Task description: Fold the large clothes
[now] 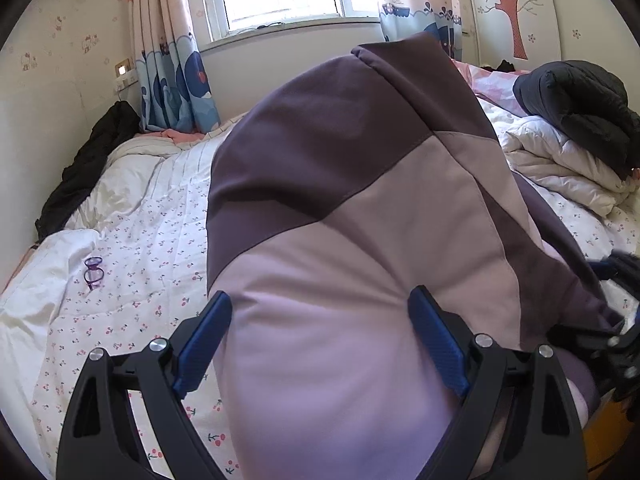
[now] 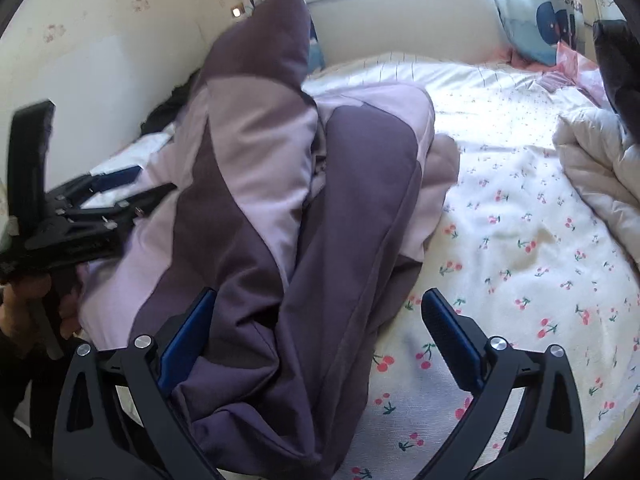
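Observation:
A large padded garment in dark purple and light lilac (image 1: 360,208) lies bunched on the bed and rises in a hump. My left gripper (image 1: 320,308) is open, its blue pads on either side of the lilac part, which fills the gap between them. In the right wrist view the same garment (image 2: 280,208) lies heaped at the left. My right gripper (image 2: 320,308) is open over its dark purple near end, with the left finger (image 2: 188,336) against the cloth and the right finger (image 2: 448,332) over the sheet. The left gripper (image 2: 116,178) shows at far left there.
The bed has a white sheet with a cherry print (image 2: 520,248). A white quilt (image 1: 560,168) and a dark jacket (image 1: 580,100) lie at the right. Dark clothing (image 1: 92,160) lies by the left wall. Two small purple rings (image 1: 94,272) lie on the sheet.

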A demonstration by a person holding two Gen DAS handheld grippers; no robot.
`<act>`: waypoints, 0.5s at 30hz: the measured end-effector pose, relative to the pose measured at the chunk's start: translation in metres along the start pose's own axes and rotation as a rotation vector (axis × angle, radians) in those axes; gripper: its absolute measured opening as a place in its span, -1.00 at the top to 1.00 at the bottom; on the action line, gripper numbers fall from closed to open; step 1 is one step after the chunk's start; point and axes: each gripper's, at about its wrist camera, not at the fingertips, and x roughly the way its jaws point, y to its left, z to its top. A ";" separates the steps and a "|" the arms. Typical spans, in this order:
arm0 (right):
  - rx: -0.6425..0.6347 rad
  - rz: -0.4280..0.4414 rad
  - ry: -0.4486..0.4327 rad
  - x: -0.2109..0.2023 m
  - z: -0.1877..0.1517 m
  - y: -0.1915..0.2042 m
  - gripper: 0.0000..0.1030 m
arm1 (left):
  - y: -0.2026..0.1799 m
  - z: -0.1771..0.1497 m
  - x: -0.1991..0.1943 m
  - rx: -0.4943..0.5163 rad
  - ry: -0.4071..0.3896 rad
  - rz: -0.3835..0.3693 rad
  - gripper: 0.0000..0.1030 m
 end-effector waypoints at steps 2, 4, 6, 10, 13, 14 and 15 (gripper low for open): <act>0.061 0.053 0.040 0.013 -0.006 -0.011 -0.89 | 0.000 0.002 -0.002 0.008 0.004 -0.011 -0.68; 0.073 0.060 0.040 0.012 -0.008 -0.014 -0.89 | 0.006 0.011 -0.005 -0.017 0.008 -0.064 -0.68; 0.048 0.045 0.043 0.011 -0.008 -0.011 -0.89 | 0.010 0.030 -0.006 -0.039 -0.014 -0.082 -0.68; 0.068 0.064 0.043 0.012 -0.016 -0.011 -0.89 | -0.003 0.083 -0.003 -0.020 -0.110 -0.085 -0.69; 0.088 0.078 0.024 0.013 -0.030 -0.014 -0.89 | -0.028 0.107 0.040 -0.010 0.004 -0.175 -0.70; 0.087 0.076 0.018 0.013 -0.034 -0.014 -0.89 | -0.040 0.107 0.054 0.015 0.043 -0.177 -0.71; 0.087 0.068 0.008 0.013 -0.034 -0.017 -0.89 | -0.066 0.102 0.074 0.105 0.075 -0.138 -0.72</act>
